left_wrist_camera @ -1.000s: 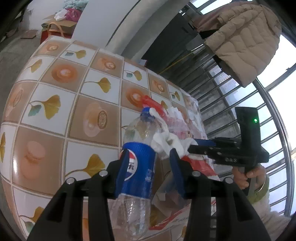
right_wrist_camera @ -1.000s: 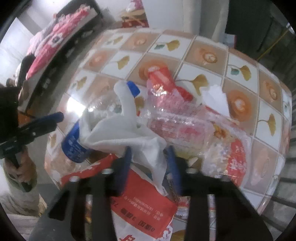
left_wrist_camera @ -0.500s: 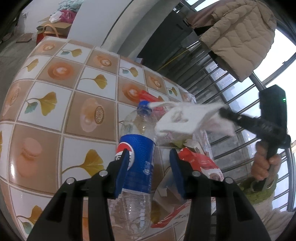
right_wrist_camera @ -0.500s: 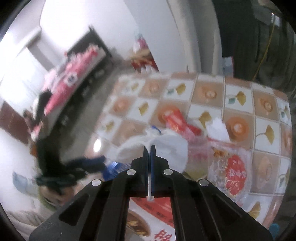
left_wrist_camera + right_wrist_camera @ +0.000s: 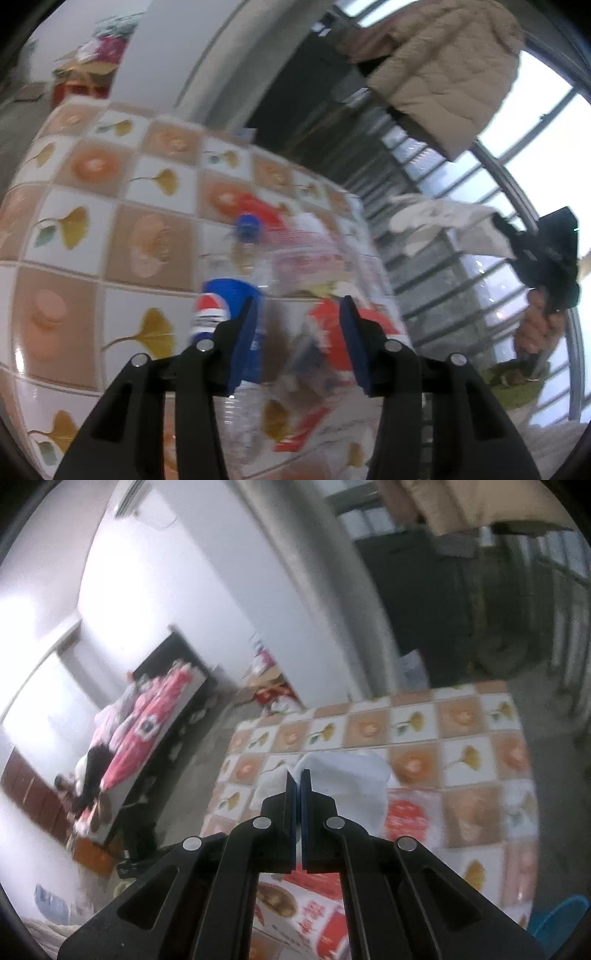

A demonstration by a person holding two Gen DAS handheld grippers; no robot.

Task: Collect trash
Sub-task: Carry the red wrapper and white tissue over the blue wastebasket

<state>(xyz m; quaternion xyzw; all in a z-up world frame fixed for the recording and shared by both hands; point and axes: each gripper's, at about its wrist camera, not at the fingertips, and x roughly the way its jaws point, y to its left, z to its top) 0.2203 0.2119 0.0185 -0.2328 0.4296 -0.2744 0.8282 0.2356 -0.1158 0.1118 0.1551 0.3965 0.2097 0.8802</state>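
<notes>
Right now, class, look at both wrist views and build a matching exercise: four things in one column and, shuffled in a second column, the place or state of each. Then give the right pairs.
Things:
1. white tissue
2. plastic bottle
3. beige padded jacket
4. left gripper

Places or states:
A. hanging up by the window bars
B. open, held over the trash on the table
C. pinched in the shut right gripper, lifted off the table
D. lying on the tiled table, blue cap pointing away

Pairs: 1-C, 2-D, 3-A, 4-B
</notes>
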